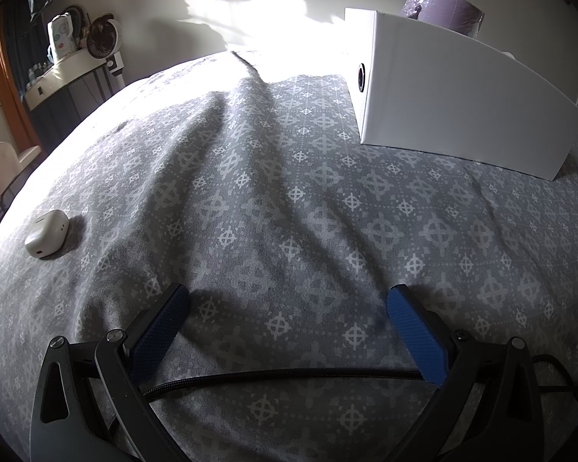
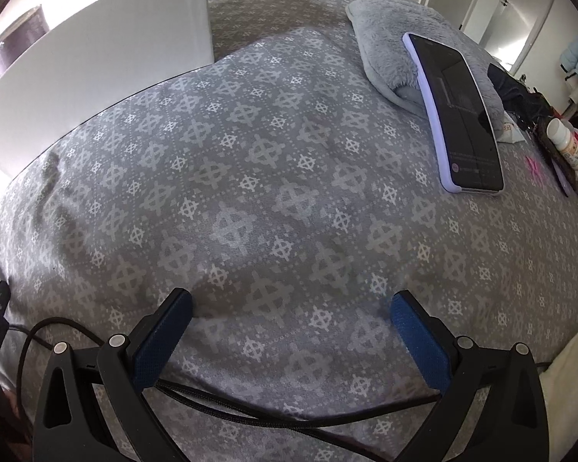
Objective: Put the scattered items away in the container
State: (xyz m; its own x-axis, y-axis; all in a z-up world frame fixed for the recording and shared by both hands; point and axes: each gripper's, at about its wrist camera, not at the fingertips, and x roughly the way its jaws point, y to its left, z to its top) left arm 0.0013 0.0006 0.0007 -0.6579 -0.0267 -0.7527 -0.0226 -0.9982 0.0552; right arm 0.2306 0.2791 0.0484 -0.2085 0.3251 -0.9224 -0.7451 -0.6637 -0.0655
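Both the left gripper (image 1: 288,300) and the right gripper (image 2: 291,304) are held wide and empty, ready for approach. The earbud case (image 1: 45,238) lies at nine o'clock, the phone (image 2: 456,115) at two o'clock, and the white box (image 1: 458,92) at one o'clock.

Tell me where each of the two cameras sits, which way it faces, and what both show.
Left wrist: on the left gripper, low over the grey patterned bedspread; sees the white box ahead right, a white earbud case left; open blue fingers.
Right wrist: on the right gripper, facing the phone on a grey pillow; open blue fingers.
Shared: bedspread and white box.
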